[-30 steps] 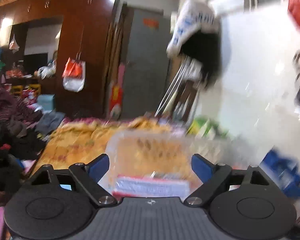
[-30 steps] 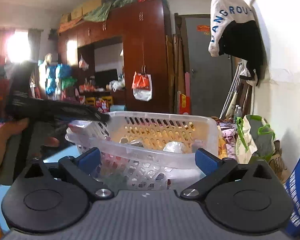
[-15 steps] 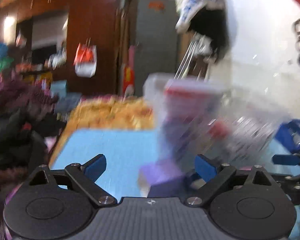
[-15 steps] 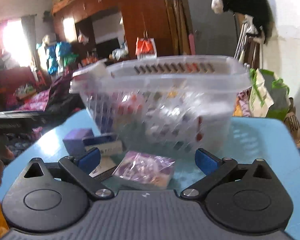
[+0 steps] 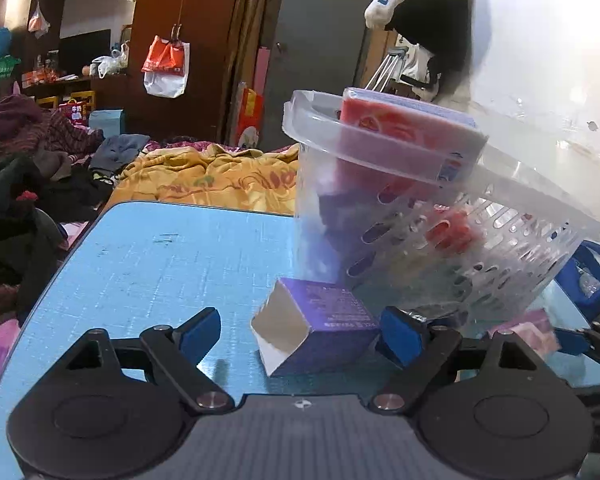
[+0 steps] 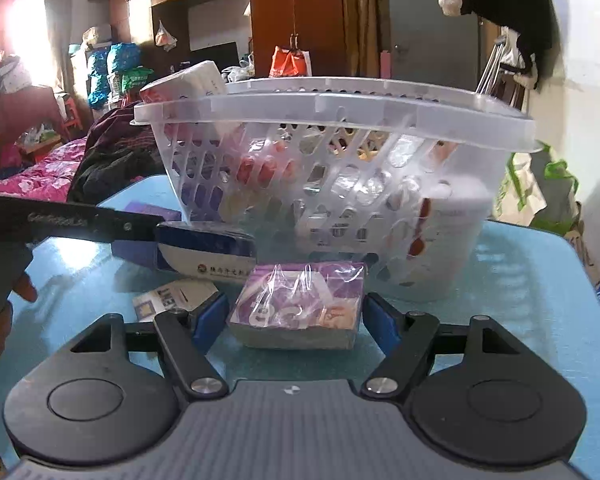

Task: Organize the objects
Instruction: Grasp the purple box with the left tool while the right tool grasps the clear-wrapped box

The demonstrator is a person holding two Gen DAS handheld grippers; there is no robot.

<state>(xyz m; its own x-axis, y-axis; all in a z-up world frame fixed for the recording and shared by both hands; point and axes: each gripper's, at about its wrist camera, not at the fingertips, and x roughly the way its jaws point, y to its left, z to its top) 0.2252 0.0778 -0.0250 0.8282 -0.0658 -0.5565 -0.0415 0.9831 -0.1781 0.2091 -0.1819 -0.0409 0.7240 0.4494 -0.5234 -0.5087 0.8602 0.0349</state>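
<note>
**2 tools down at the table, each lined up on a small box**

2 tools are low over the blue table (image 5: pixel 172 256). The right tool (image 6: pixel 292 316) has just been closing its jaws around a film-wrapped purple box (image 6: pixel 300 304); the blue pads sit just beside its 2 short sides, with a sliver of gap showing on each, so it is not yet gripped. The left tool (image 5: pixel 300 330) stands wide, its right pad close against an open-ended purple carton (image 5: pixel 320 326) lying on its side, its left pad well clear.

Just behind both boxes is a clear slotted basket (image 6: pixel 340 184), already crowded with packets, and a red pack (image 5: pixel 404 120) pokes over its rim. In the right view a white and navy box (image 6: pixel 208 252) lies near the basket too.

To do this well, I would centre each box between the pads before squeezing. The carton is hollow and open, so a light squeeze across its firmer edges seems wise. Lifting high enough to clear the basket rim should avoid nudging the basket.
</note>
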